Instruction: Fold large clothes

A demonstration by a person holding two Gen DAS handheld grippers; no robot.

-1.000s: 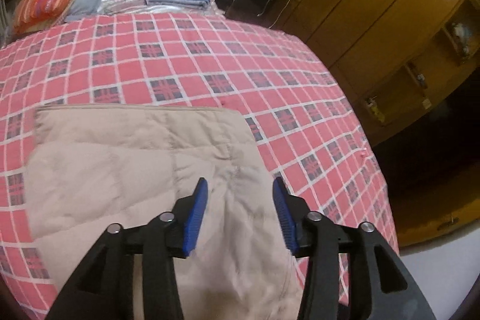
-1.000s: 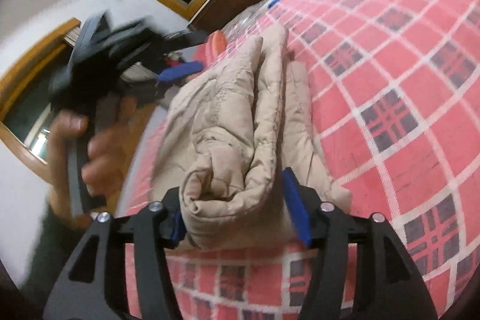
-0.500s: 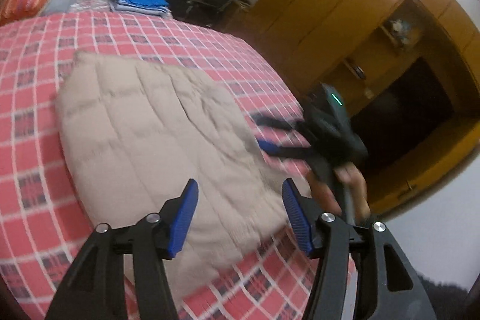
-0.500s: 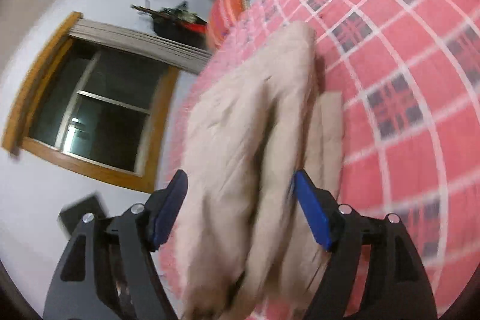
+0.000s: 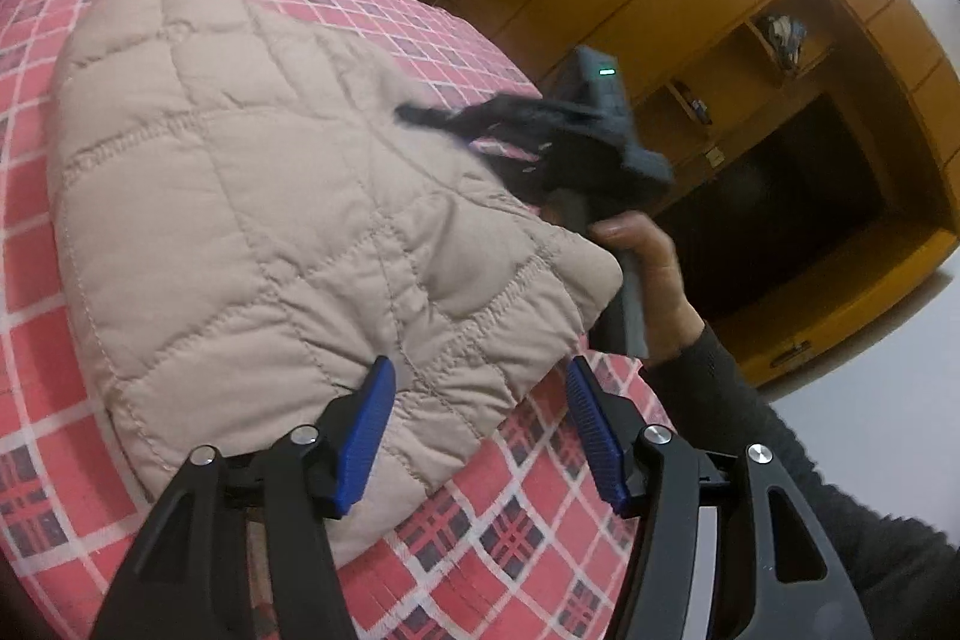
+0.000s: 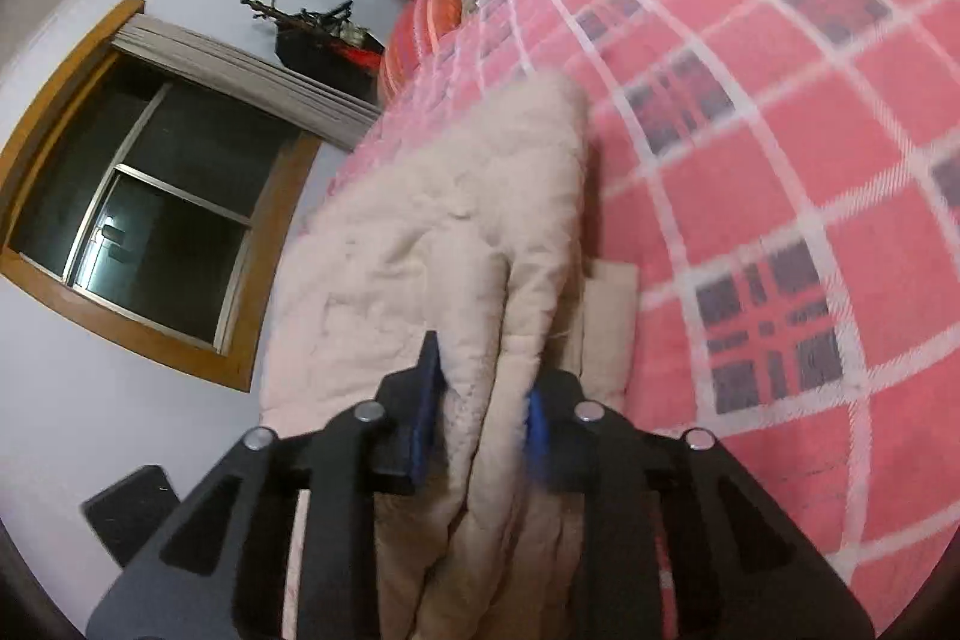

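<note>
- Since half a second ago, the right hand-held gripper has clenched on the thick edge of the beige quilted puffer jacket, where before its jaws stood wide.
- Left hand-held gripper: released, jaws spread just over the jacket's near corner.
- Jacket: folded flat on the red checked bedspread.
- Right: a hand holds the other tool.

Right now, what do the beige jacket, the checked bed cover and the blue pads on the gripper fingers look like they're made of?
Beige jacket: thin, matte woven shell over soft filling, judging by the stitched, puffy quilted panels; probably synthetic. Checked bed cover: woven cloth, likely cotton or a blend, matte, the red, white and dark plaid seemingly woven in. Blue pads on the left gripper: ridged rubber or soft plastic on black hard plastic fingers.
</note>
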